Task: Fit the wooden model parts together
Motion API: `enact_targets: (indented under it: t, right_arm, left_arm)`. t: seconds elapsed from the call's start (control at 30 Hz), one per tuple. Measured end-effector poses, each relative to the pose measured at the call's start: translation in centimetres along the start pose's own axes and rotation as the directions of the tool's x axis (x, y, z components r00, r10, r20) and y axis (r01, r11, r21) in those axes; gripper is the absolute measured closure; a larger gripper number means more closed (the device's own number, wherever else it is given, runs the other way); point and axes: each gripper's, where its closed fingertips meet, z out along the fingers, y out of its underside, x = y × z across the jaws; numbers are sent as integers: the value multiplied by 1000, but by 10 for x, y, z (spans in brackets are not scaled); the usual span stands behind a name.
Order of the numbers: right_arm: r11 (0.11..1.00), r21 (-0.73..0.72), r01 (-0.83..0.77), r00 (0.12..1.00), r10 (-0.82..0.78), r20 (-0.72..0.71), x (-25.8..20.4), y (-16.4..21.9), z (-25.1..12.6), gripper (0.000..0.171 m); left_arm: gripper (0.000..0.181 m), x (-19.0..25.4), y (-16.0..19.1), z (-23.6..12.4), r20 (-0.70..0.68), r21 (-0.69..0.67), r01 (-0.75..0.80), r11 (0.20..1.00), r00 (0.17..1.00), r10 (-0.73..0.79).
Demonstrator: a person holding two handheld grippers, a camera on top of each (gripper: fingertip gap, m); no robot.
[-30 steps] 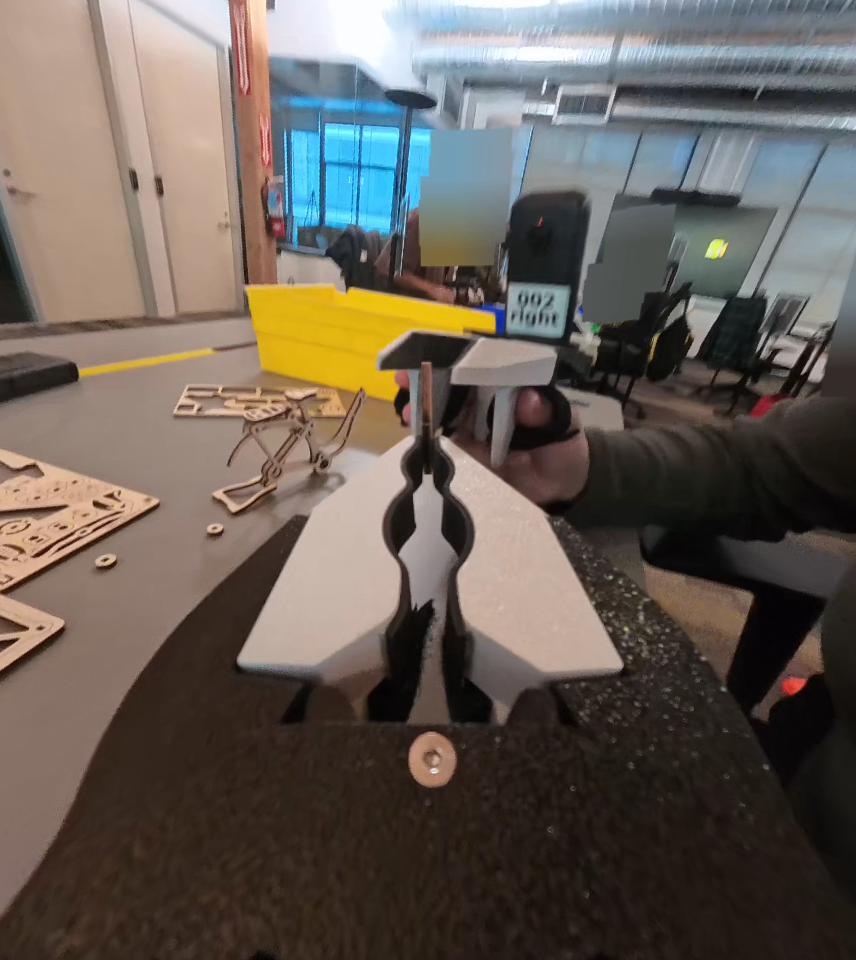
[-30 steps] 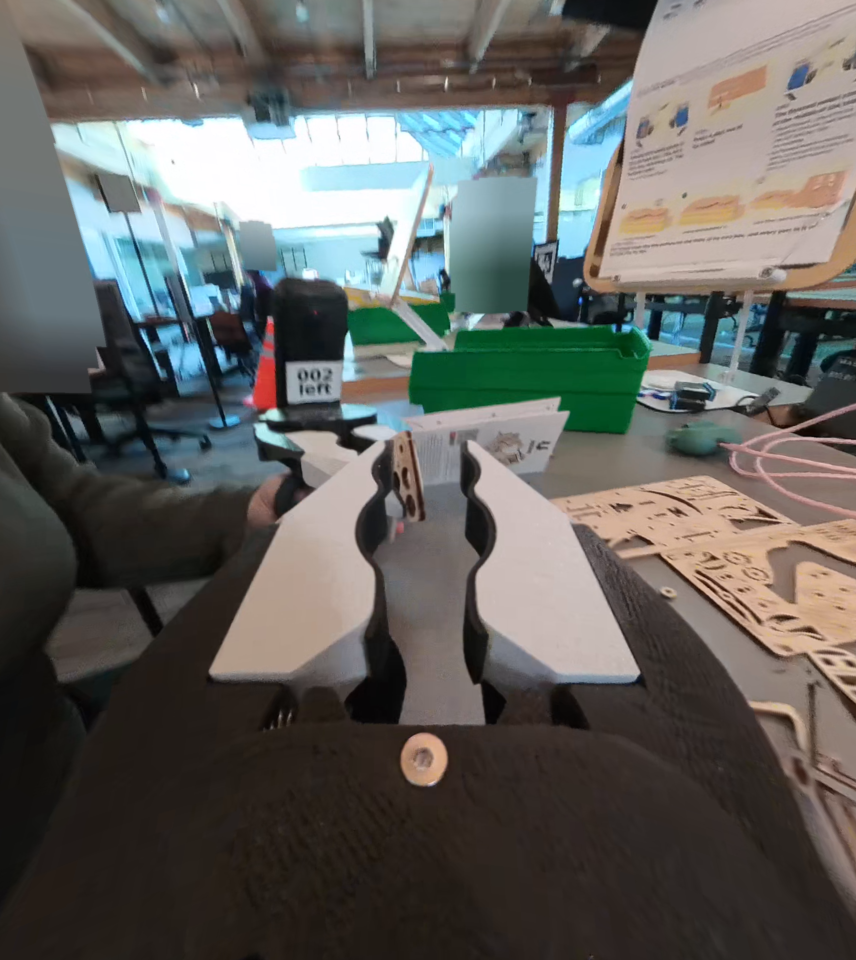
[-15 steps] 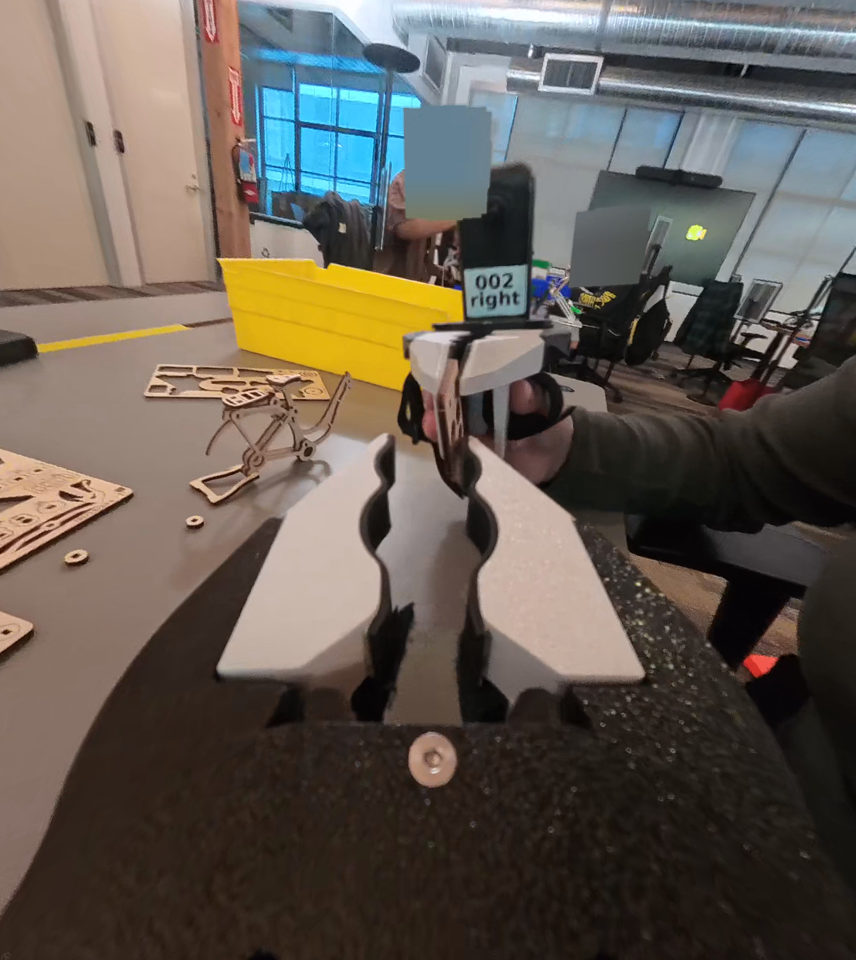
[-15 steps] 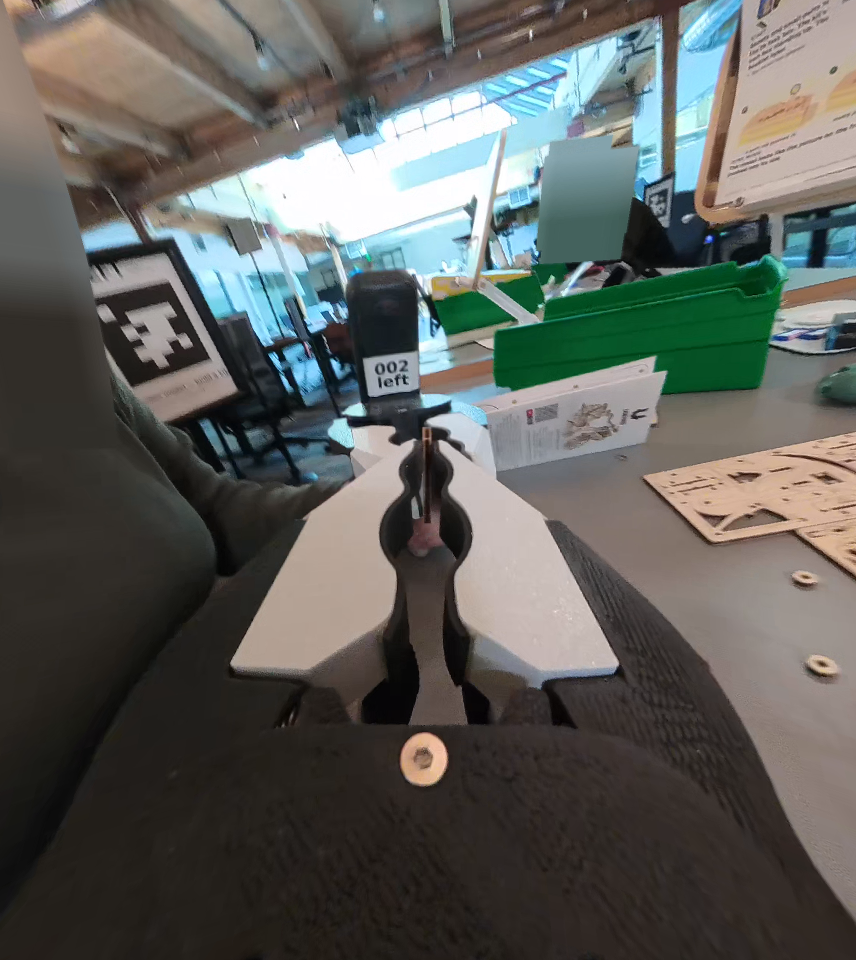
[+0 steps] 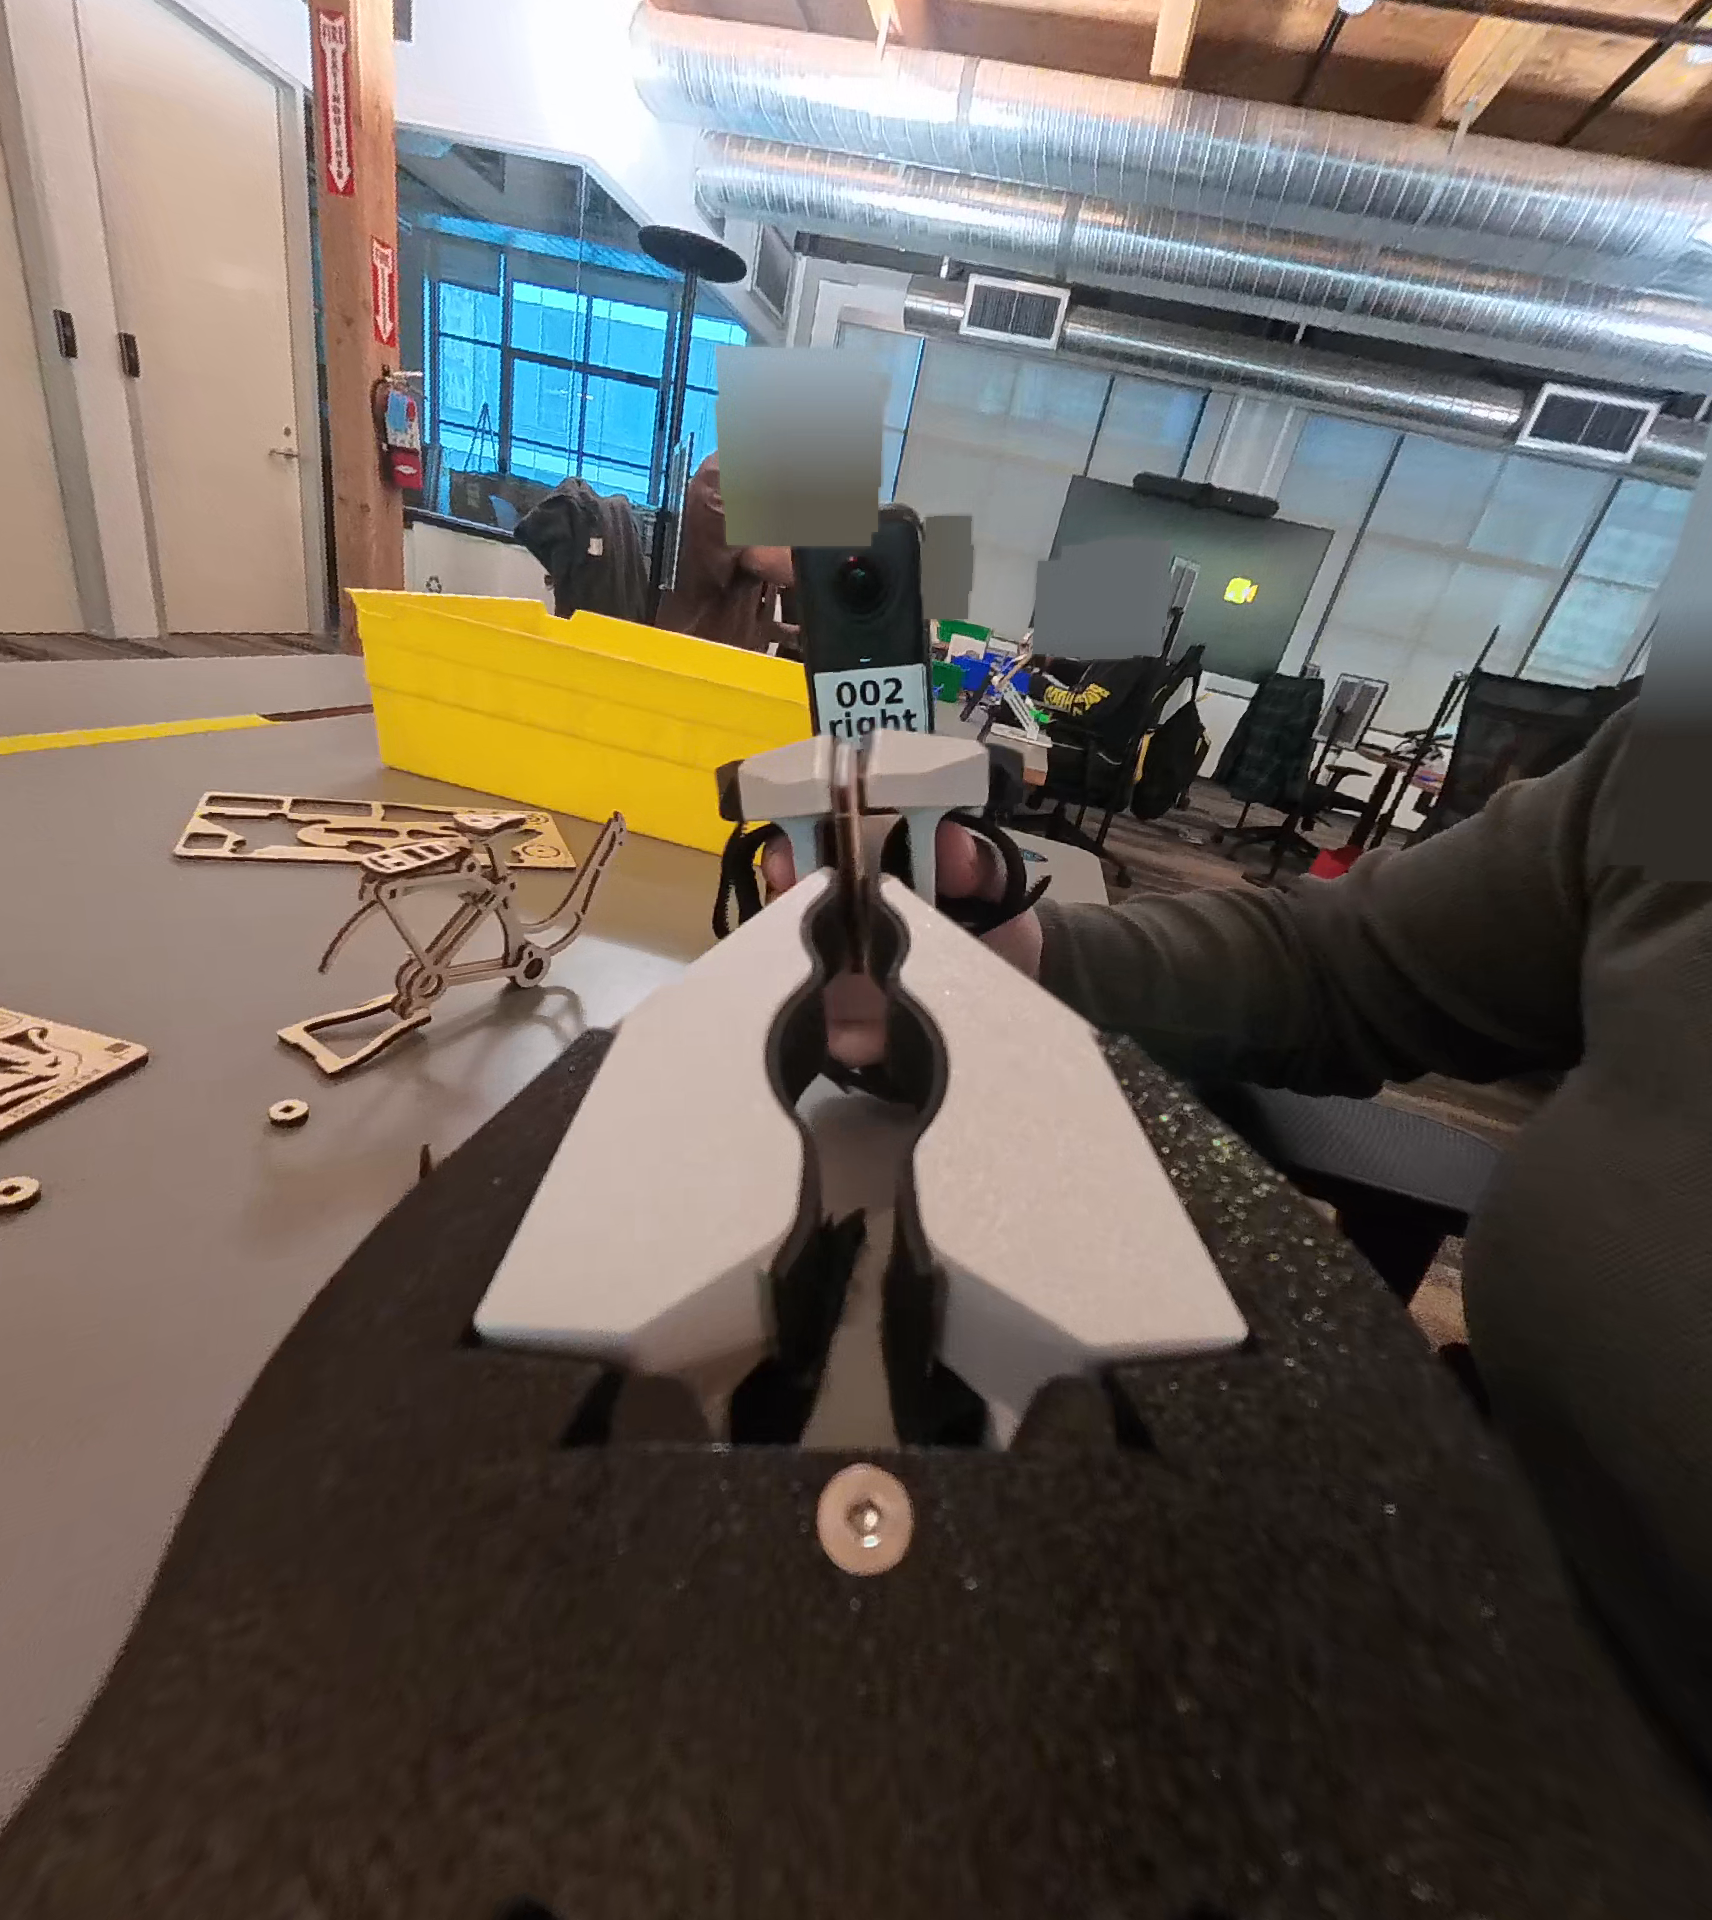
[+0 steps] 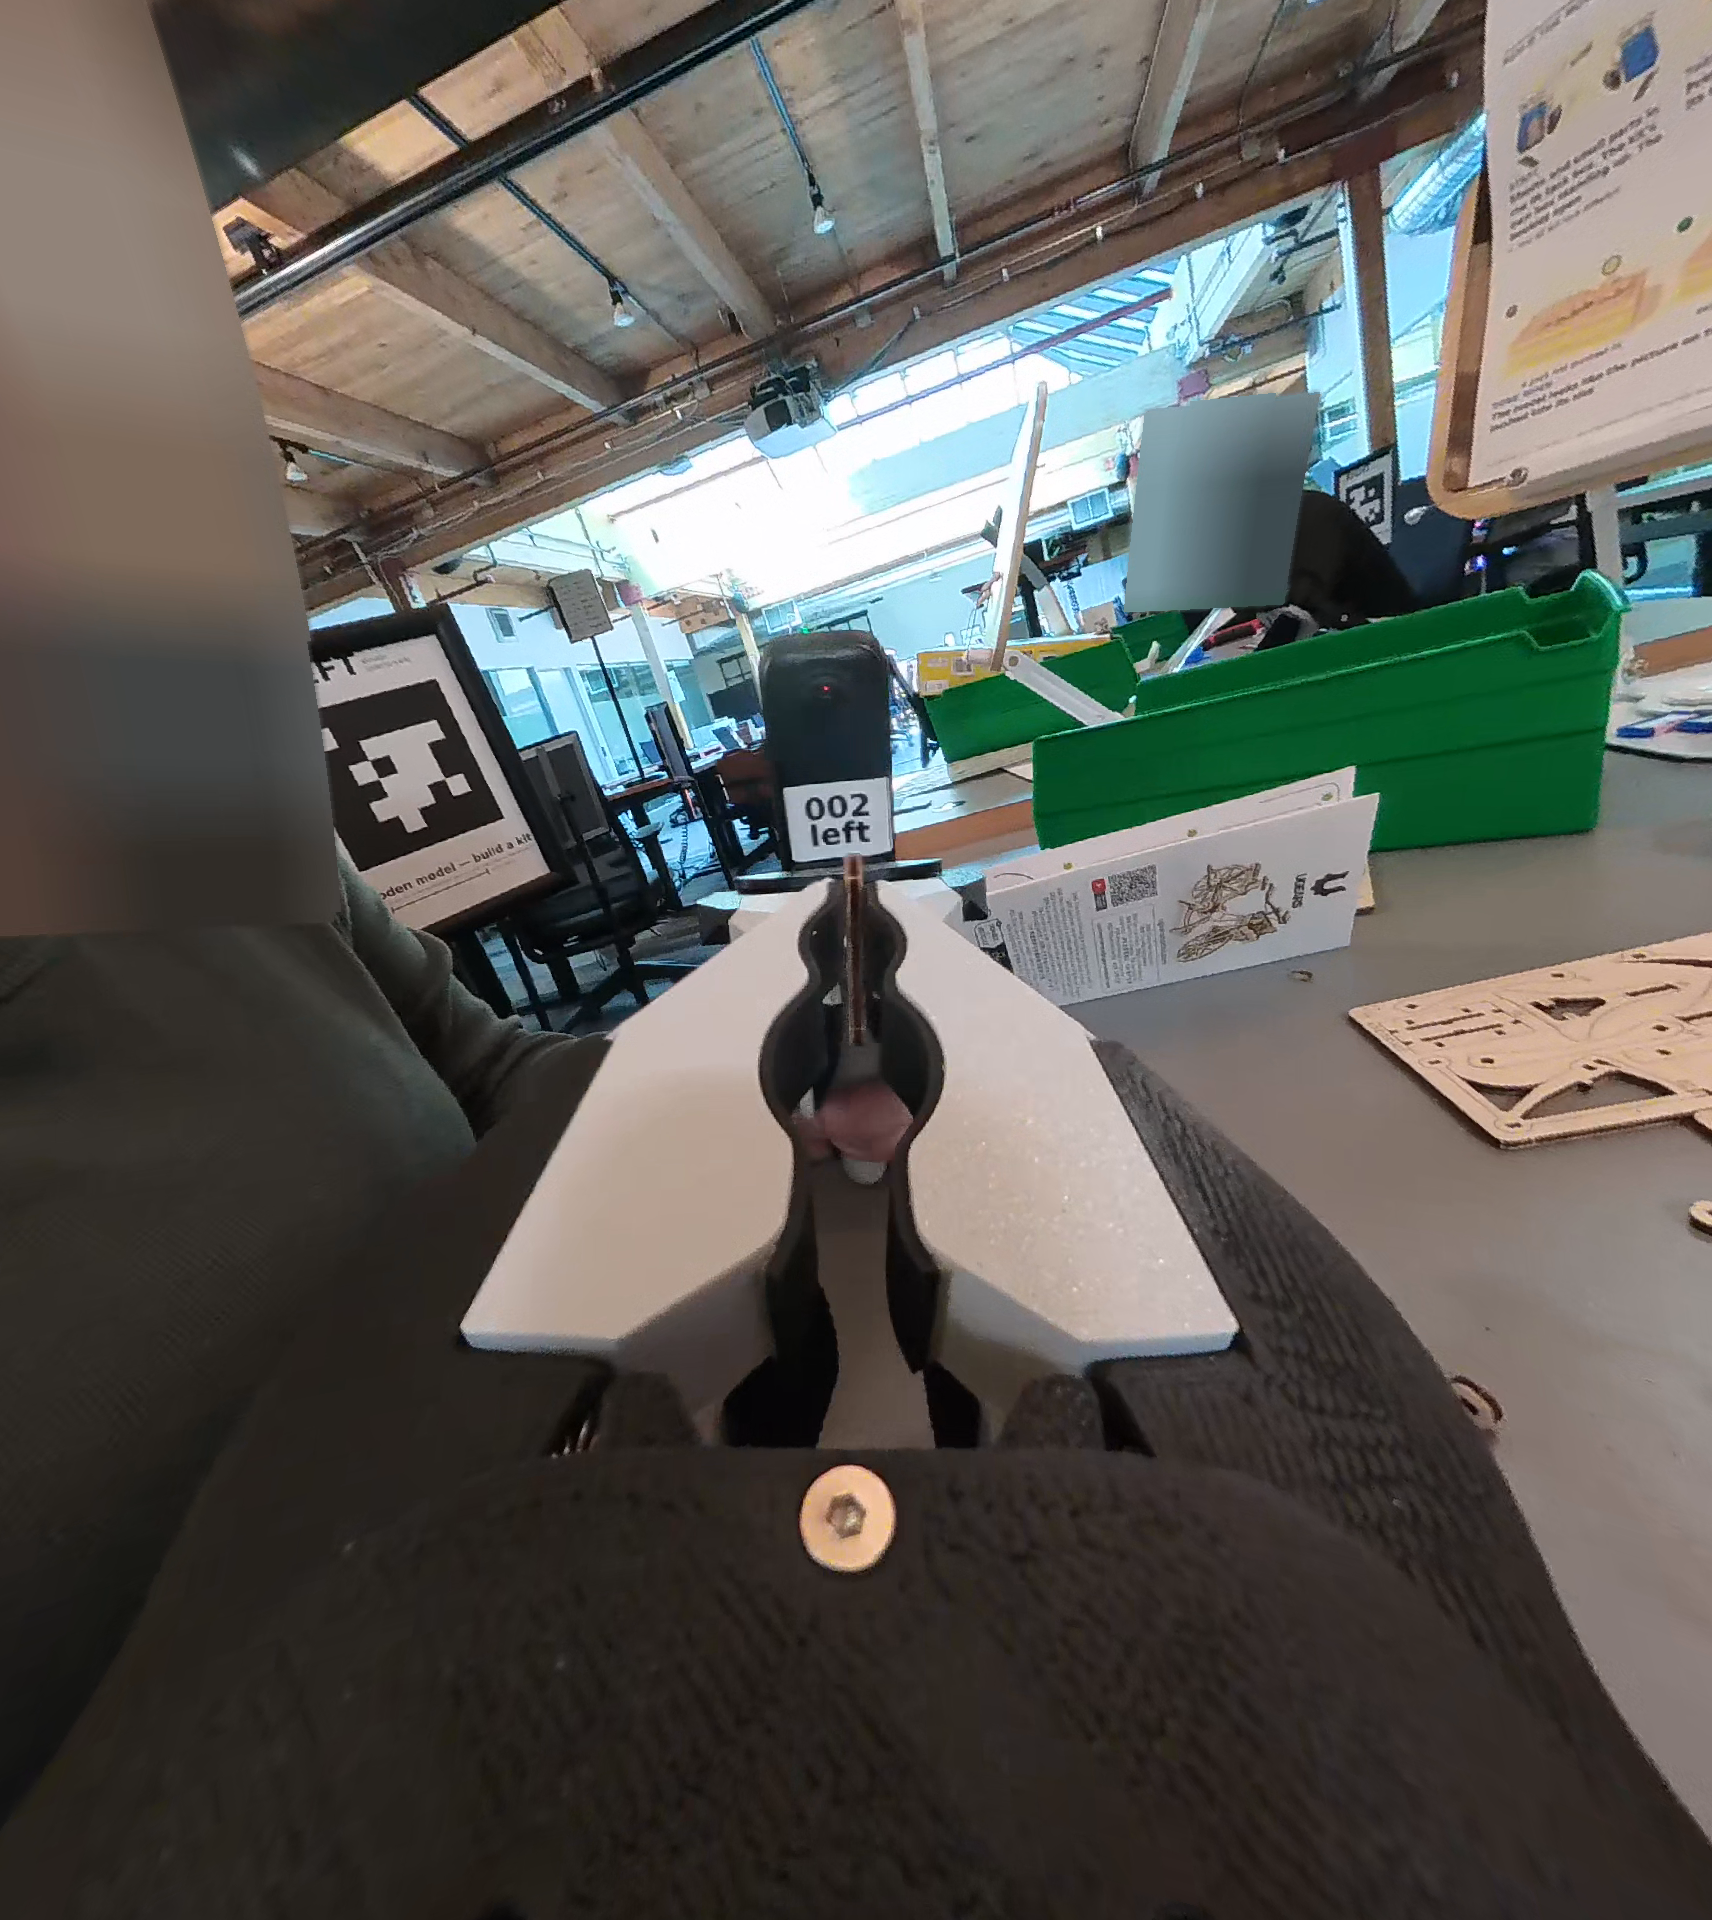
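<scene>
Held above the table edge, the left gripper [image 5: 854, 904] and right gripper [image 6: 854, 914] face tip to tip, both clamped on one thin wooden part [image 6: 854, 951] seen edge-on, so steady, level pressure should avoid snapping it.

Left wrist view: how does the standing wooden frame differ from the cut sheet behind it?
The wooden frame is assembled and stands up off the table; the cut sheet lies flat. The frame is nearer the left gripper; the sheet lies by the yellow bin. Both are pale cut wood and unheld; the left gripper and the right gripper both clamp a thin wooden part.
</scene>
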Motion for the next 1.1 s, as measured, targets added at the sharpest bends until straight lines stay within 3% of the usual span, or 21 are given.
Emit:
enact_targets:
  t: [0.13,0.27,0.37,0.5,0.73,0.9,1.03,1.1]
  right_arm:
    - [998,-66,5,999,-9,-53,9,7,-3,169]
    - [968,-204,143,971,-177,-163,20,11,-10,158]
    - [934,-278,224,948,-274,-159,17,13,-11,164]
    - [934,-312,174,966,-224,-131,15,19,-13,168]
    - [884,-431,179,913,-313,-262,35,30,-21,170]
    - [850,-442,286,861,-430,-271,37,26,-20,170]
    - [861,-406,308,873,-425,-239,32,23,-17,144]
    - [842,-436,318,858,-452,-245,35,26,-18,144]
  left_arm:
    - [181,-8,8,-1,64,-61,15,998,998,-11]
    - [181,-13,17,1,91,-115,21,993,996,-10]
    - [181,-11,19,2,82,-132,15,991,997,-4]
    - [181,-12,24,2,96,-180,-35,983,994,53]
    - [180,-24,37,4,213,-304,-168,938,947,239]
    - [181,-32,34,2,248,-283,-94,955,954,168]
    - [181,-38,35,1,278,-283,-67,957,949,149]
    - [181,-37,34,1,268,-277,-59,959,954,136]
